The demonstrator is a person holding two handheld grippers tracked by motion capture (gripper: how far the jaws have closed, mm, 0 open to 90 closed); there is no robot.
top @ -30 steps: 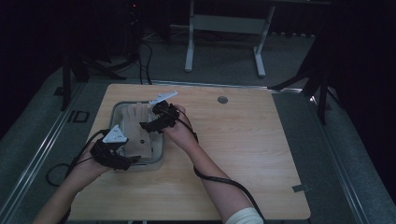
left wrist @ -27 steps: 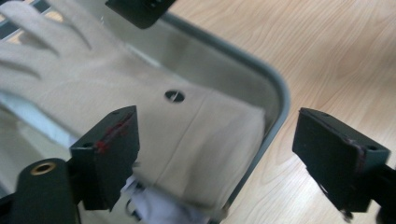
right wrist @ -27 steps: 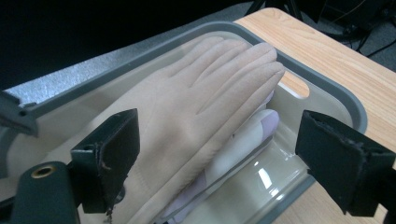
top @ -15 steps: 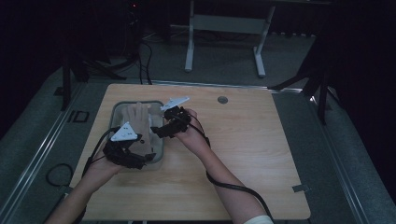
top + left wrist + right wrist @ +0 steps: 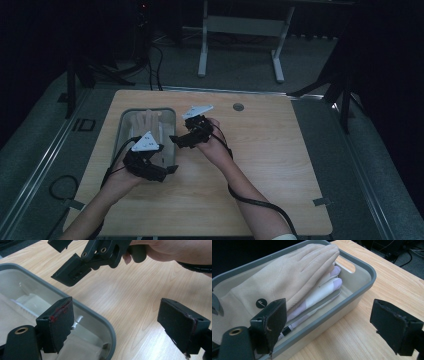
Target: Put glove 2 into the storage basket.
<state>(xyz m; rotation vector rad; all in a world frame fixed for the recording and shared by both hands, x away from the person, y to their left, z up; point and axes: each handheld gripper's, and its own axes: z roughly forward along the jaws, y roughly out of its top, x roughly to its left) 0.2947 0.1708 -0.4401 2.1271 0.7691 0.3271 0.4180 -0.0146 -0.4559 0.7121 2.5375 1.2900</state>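
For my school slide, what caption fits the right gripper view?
Open tool beside a grey bin holding tan gloves.

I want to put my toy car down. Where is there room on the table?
The table's right half, past the right tongs, is bare wood. The near strip by the forearms is bare too. The left is crowded: the grey bin holds gloves, with the left tongs at its corner.

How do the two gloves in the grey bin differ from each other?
The beige glove lies on top, while the white glove is underneath it, mostly covered. The beige glove is one plain colour with a small dark round logo; the white glove has pale purple fingertips. The beige glove's whole back shows; of the white glove mainly the fingers show. Both lie flat inside the grey bin, fingers pointing the same way.
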